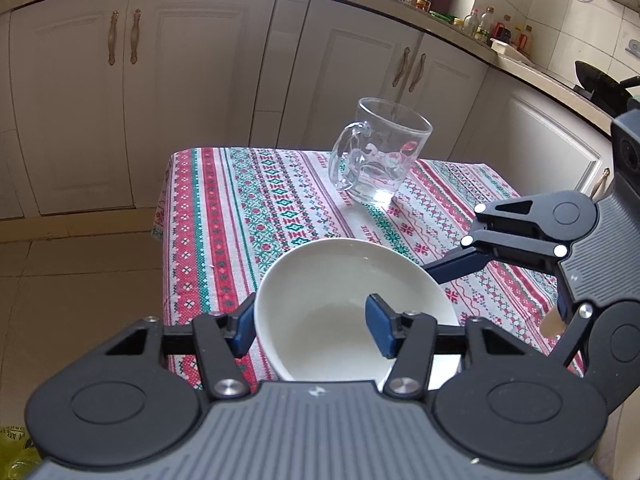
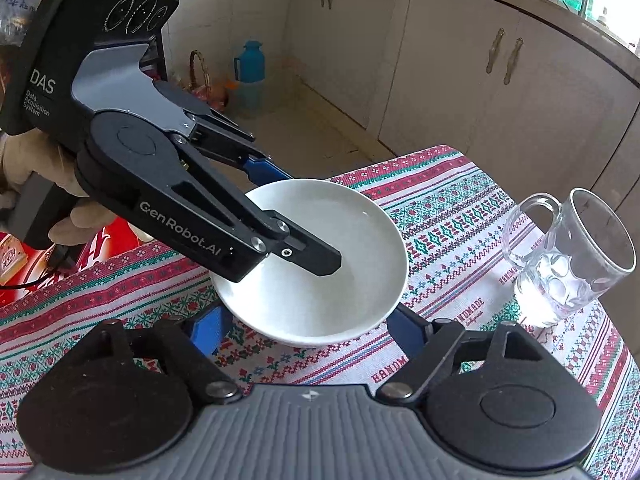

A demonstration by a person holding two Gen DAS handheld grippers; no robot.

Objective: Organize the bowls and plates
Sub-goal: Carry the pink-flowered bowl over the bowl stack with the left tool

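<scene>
A white bowl [image 1: 340, 308] stands on the patterned tablecloth [image 1: 248, 208]; it also shows in the right wrist view [image 2: 340, 264]. My left gripper [image 1: 312, 330] straddles its near-left rim, one blue pad inside and one outside, with a gap to the wall. It reaches in from the left in the right wrist view [image 2: 308, 220]. My right gripper [image 2: 304, 328] is open, with its fingers spread on either side of the bowl's near edge. It enters the left wrist view [image 1: 440, 272] from the right, its tips hidden behind the bowl.
A clear glass mug [image 1: 380, 156] stands at the table's far side, right of the bowl in the right wrist view [image 2: 572, 256]. White kitchen cabinets [image 1: 200, 92] lie beyond. The tiled floor [image 1: 76, 300] drops off left of the table.
</scene>
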